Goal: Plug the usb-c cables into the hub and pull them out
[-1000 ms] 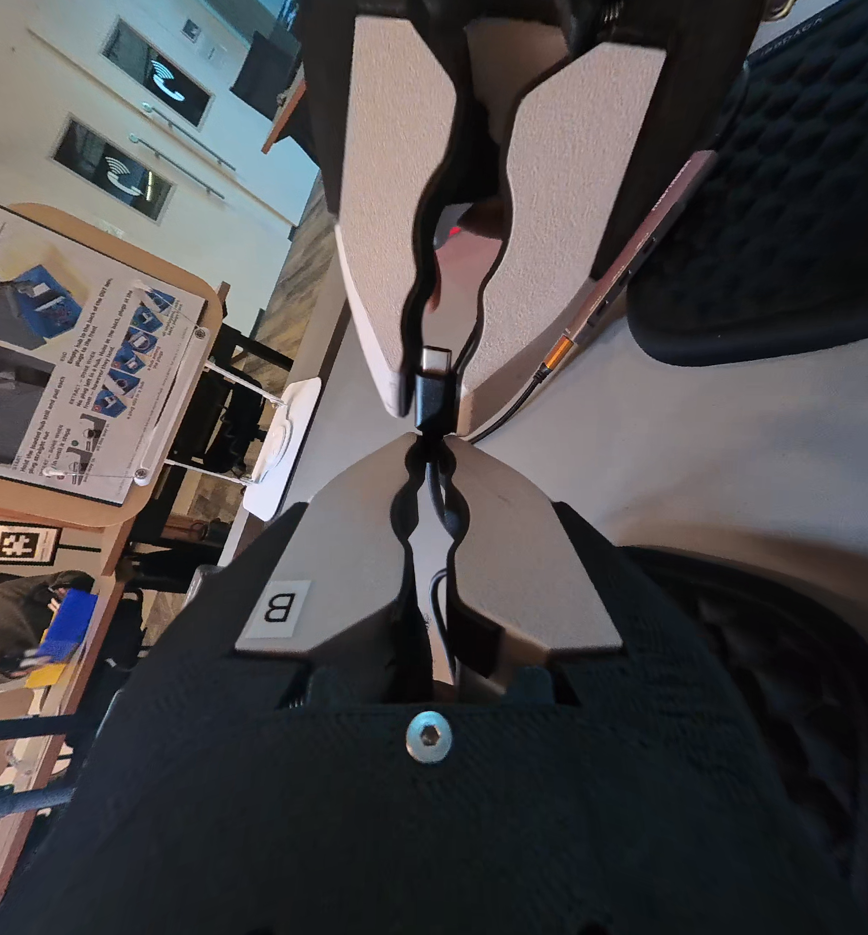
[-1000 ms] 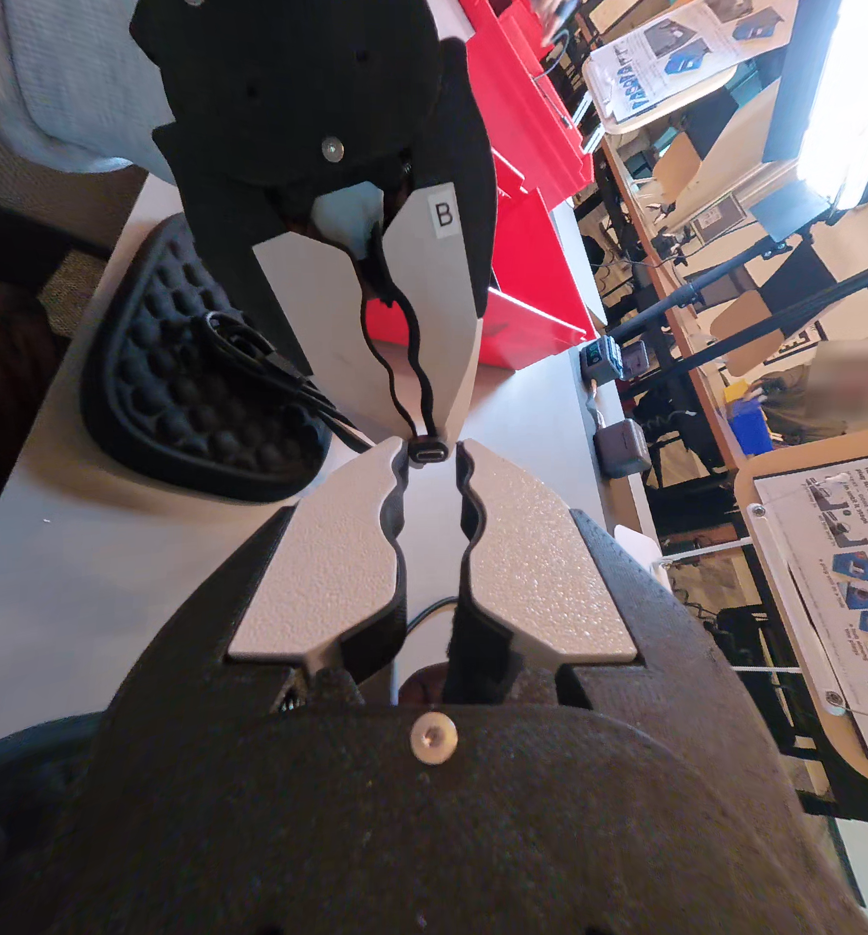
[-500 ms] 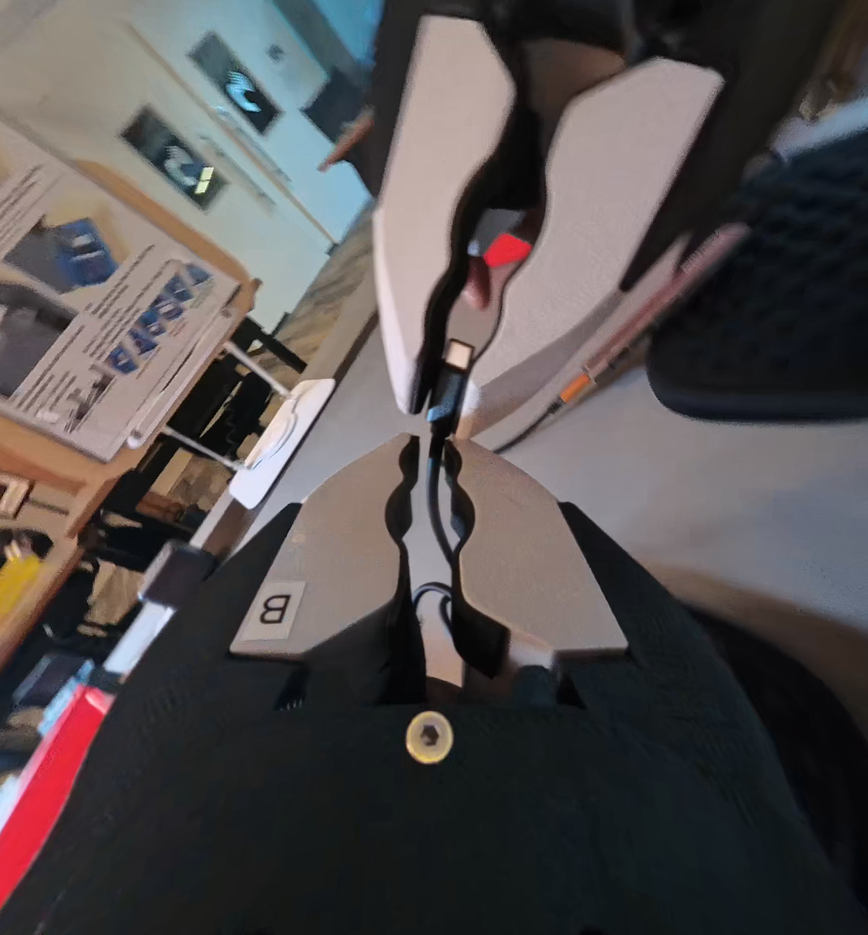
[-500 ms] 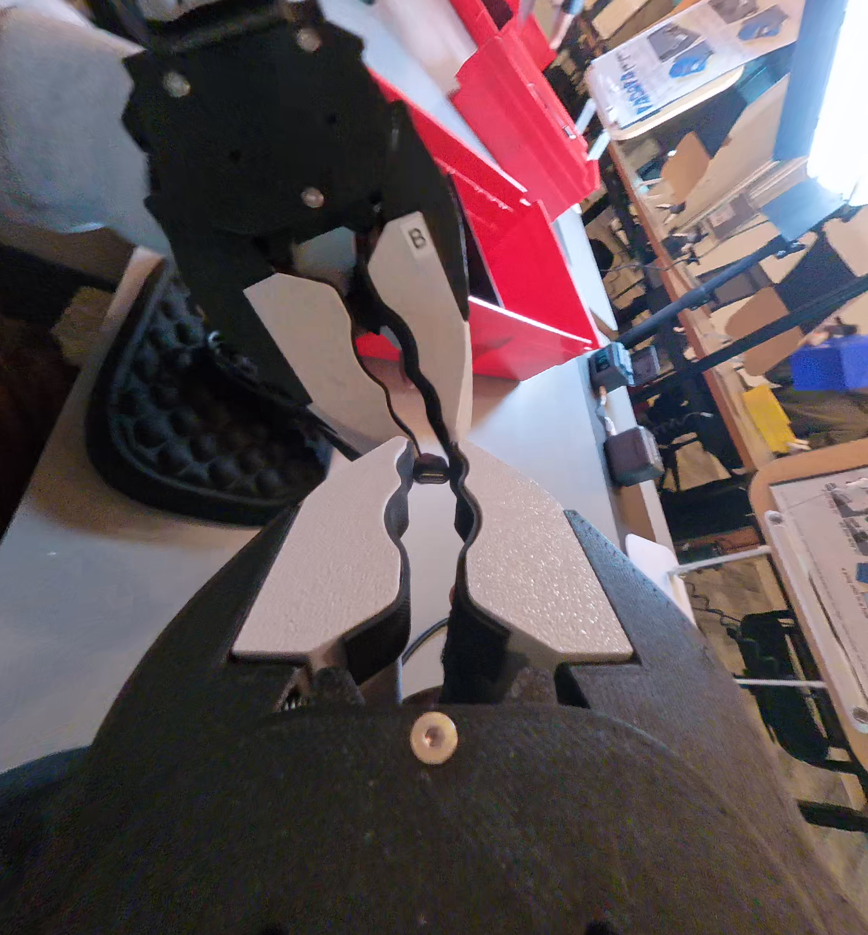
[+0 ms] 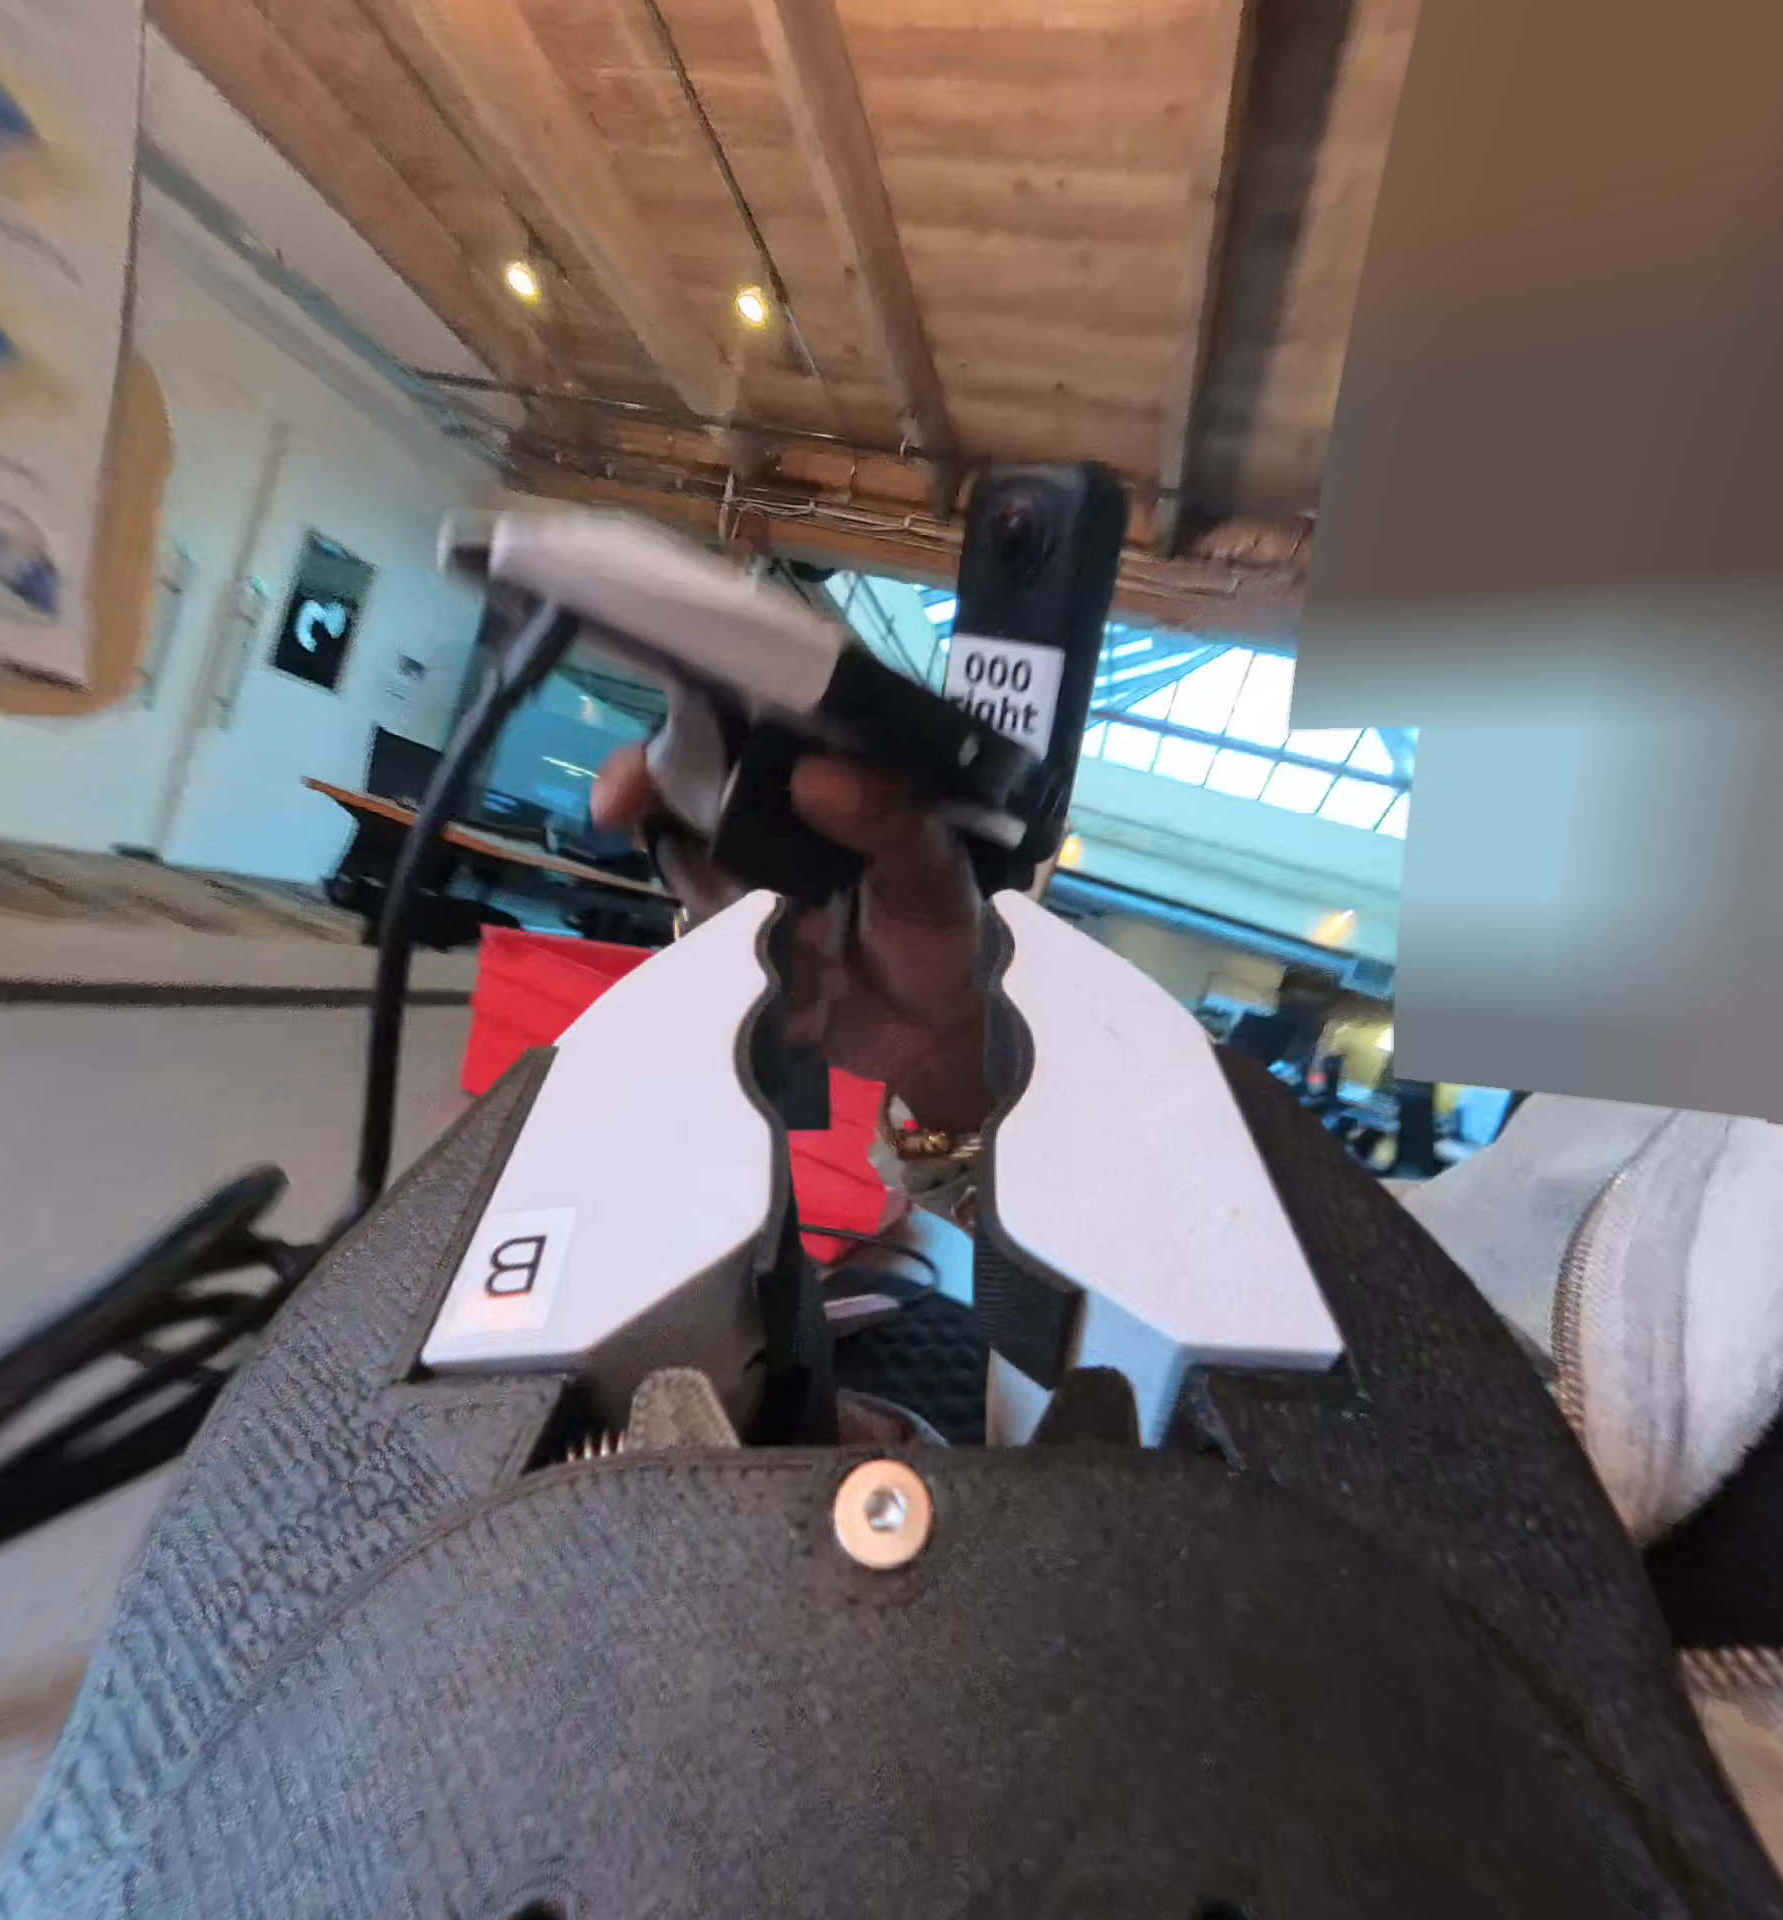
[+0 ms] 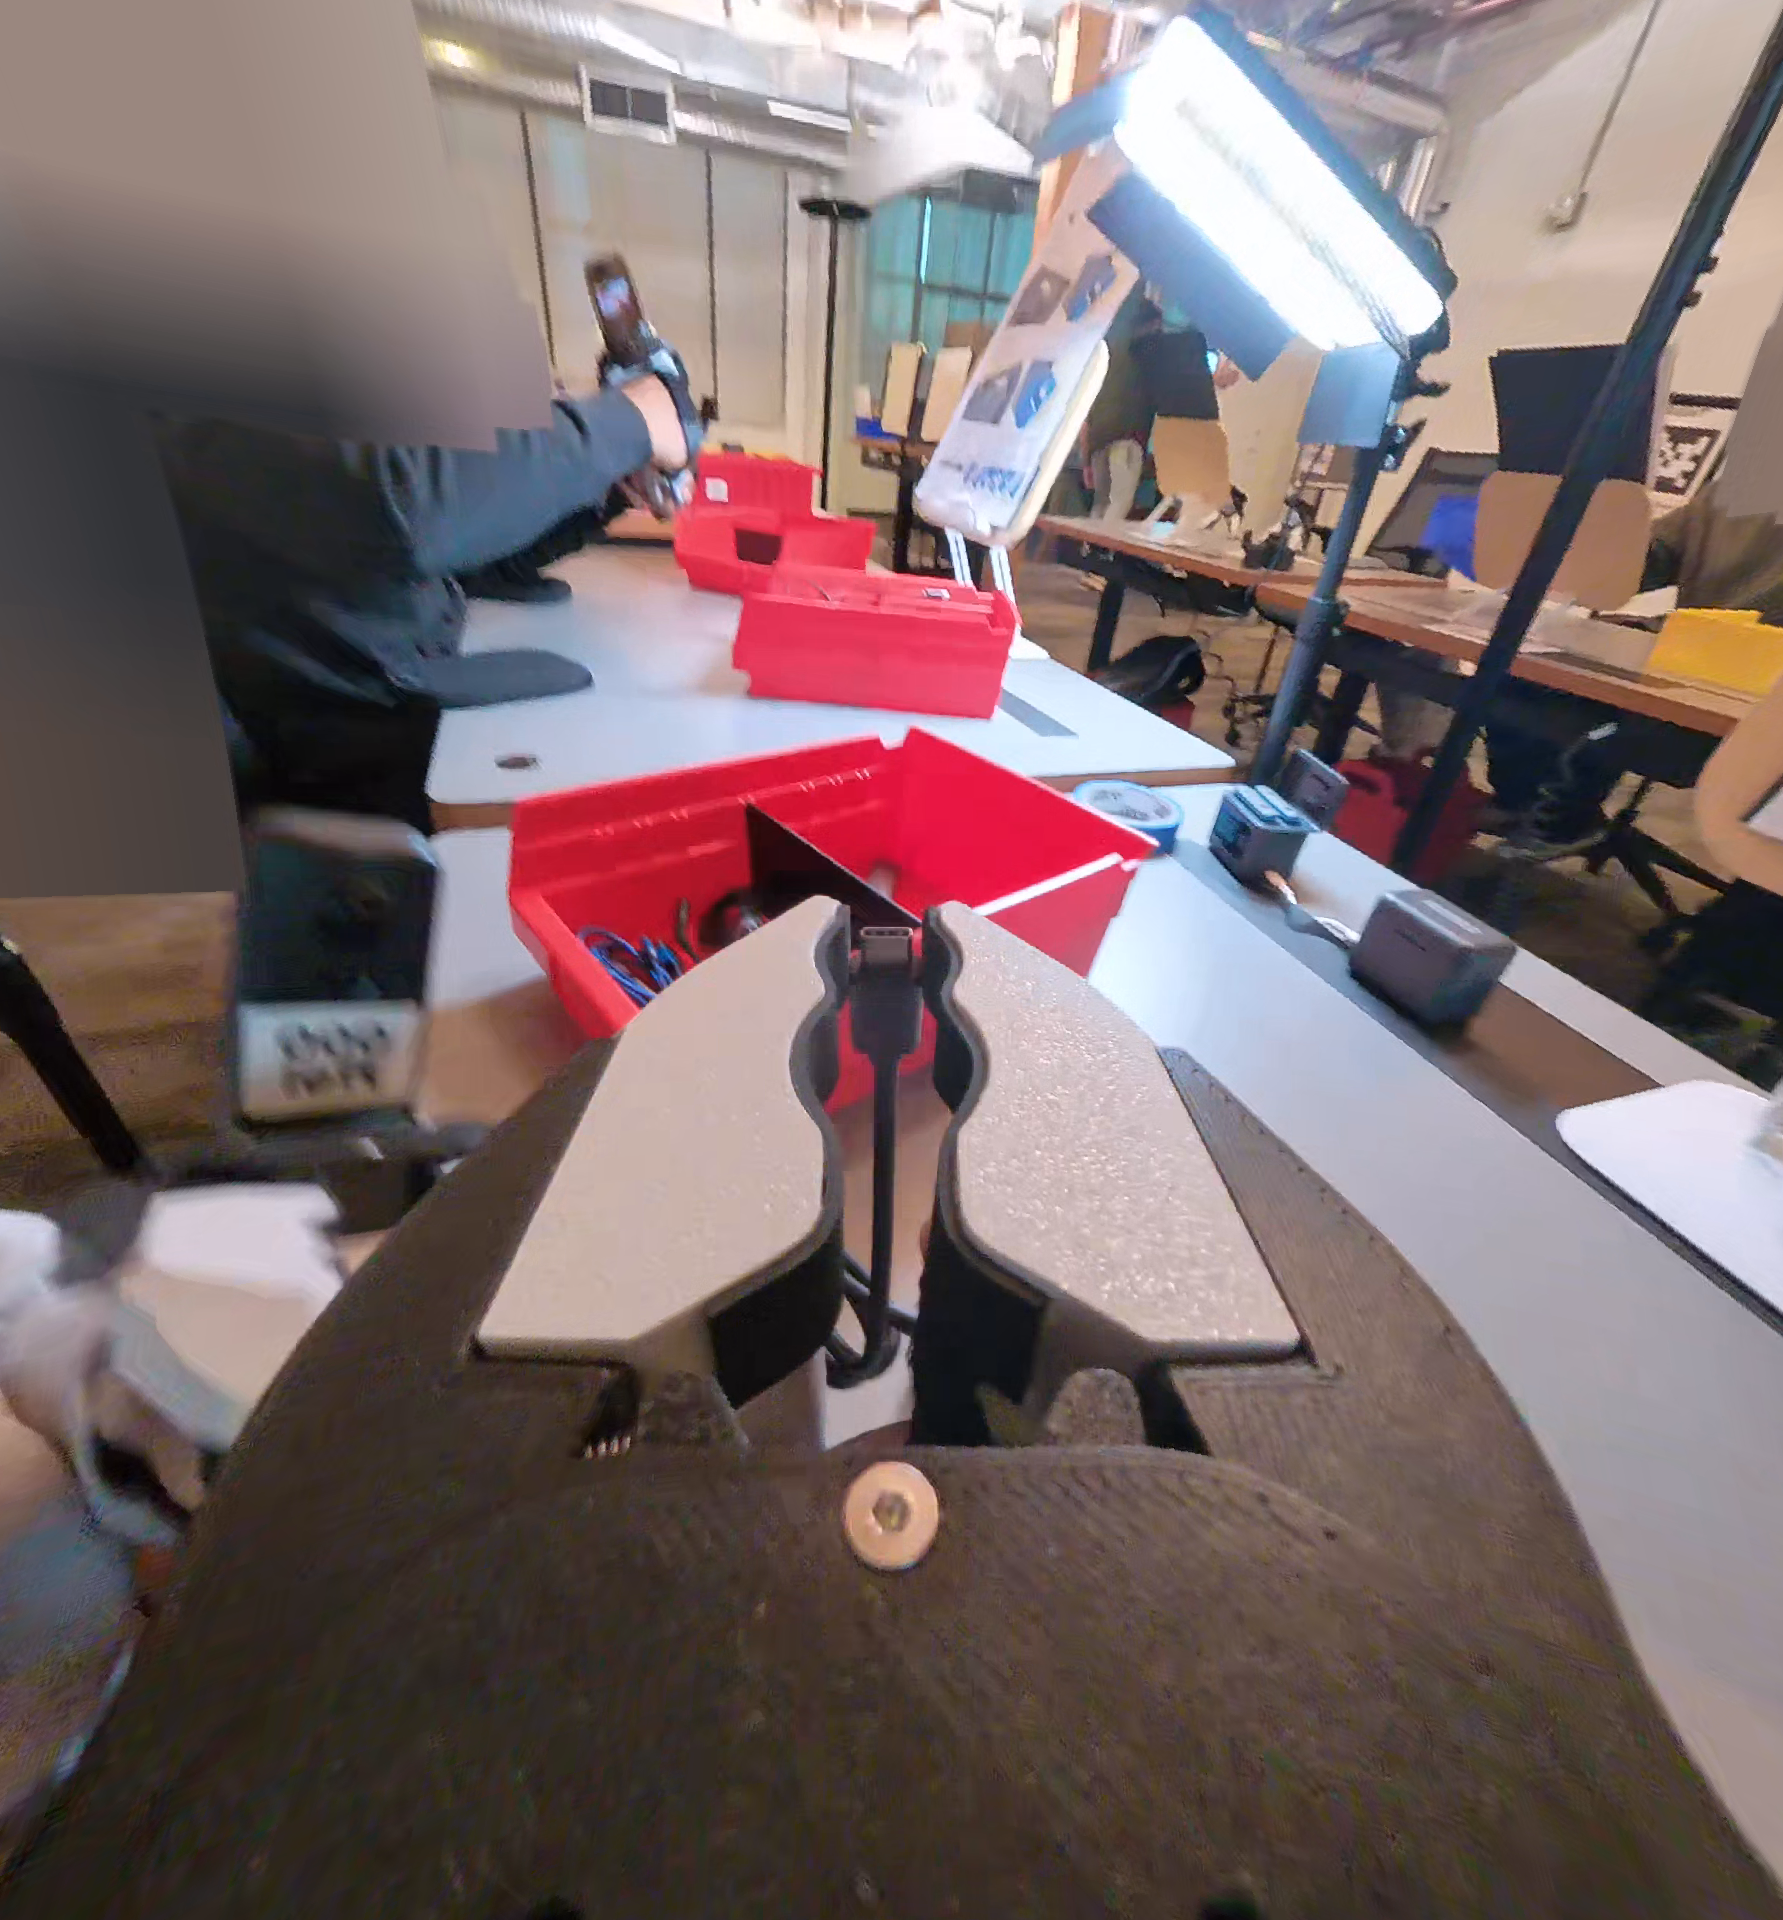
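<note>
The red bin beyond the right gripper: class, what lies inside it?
Inside the red bin a black divider splits it; blue cables and dark items lie left. The right gripper, shut on a usb-c cable, hides the rest.

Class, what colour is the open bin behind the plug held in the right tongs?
Red; the bin shows best in the right wrist view.

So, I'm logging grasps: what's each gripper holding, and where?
Right gripper pinches the usb-c cable by its plug housing; left gripper is open, empty.
</note>
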A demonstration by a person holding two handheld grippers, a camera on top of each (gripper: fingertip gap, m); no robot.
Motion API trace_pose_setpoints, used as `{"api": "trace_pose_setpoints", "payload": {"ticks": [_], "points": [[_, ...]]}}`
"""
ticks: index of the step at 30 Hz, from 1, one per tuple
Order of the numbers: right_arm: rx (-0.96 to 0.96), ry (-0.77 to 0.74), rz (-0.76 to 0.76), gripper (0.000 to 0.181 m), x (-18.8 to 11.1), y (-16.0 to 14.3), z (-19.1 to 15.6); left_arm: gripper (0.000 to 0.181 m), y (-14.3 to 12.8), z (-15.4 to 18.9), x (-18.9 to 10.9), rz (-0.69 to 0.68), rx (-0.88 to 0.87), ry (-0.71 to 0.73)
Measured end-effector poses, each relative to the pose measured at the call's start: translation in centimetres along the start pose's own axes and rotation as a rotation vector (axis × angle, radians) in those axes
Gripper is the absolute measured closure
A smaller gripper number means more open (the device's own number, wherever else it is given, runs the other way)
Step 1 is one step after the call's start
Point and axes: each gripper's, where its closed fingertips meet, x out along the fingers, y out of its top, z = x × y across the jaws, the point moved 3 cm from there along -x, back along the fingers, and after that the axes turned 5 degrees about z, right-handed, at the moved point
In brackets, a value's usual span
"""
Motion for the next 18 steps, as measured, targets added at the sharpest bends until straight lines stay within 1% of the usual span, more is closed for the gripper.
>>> {"api": "trace_pose_setpoints", "payload": {"ticks": [1, 3, 4, 7, 9, 10, 12, 14, 16, 17, 18], "points": [[0.022, 0.013, 0.024, 0.169, 0.0, 0.5, -0.3, 0.146, -1.1, -0.3, 0.4, -0.007, -0.039, 0.004], [0.1, 0.064, 0.086, 0.169, -0.3, 1.5, -1.1, 0.138, -2.1, -1.5, 0.9, -0.011, -0.029, 0.066], [0.164, 0.097, 0.12, 0.169, -0.6, 1.9, -1.5, 0.136, -1.7, -2.0, 1.0, 0.024, -0.013, 0.09], [0.361, 0.172, 0.205, 0.168, -1.4, 2.1, -2.0, 0.144, 0.7, -1.4, 1.3, 0.166, 0.008, 0.024], [0.448, 0.174, 0.252, 0.169, -2.0, 1.8, -1.6, 0.144, 1.1, -1.2, 1.7, 0.169, 0.069, 0.022], [0.465, 0.165, 0.265, 0.169, -2.3, 1.6, -1.4, 0.145, 1.1, -1.5, 1.8, 0.153, 0.102, 0.048], [0.491, 0.151, 0.283, 0.169, -2.8, 1.1, -1.1, 0.146, 1.2, -1.8, 1.8, 0.17, 0.113, 0.077], [0.541, 0.139, 0.31, 0.169, -3.1, 0.6, -1.2, 0.151, 0.9, -1.9, 1.8, 0.188, 0.072, 0.073], [0.559, 0.117, 0.282, 0.169, -2.7, -0.5, -1.6, 0.152, -0.4, -1.8, 2.2, 0.165, 0.011, 0.04], [0.565, 0.116, 0.273, 0.169, -2.6, -0.9, -1.6, 0.155, -0.6, -1.9, 2.1, 0.208, -0.033, 0.027], [0.566, 0.115, 0.261, 0.169, -2.6, -1.0, -1.6, 0.155, -0.9, -2.0, 2.0, 0.222, -0.073, 0.014]]}}
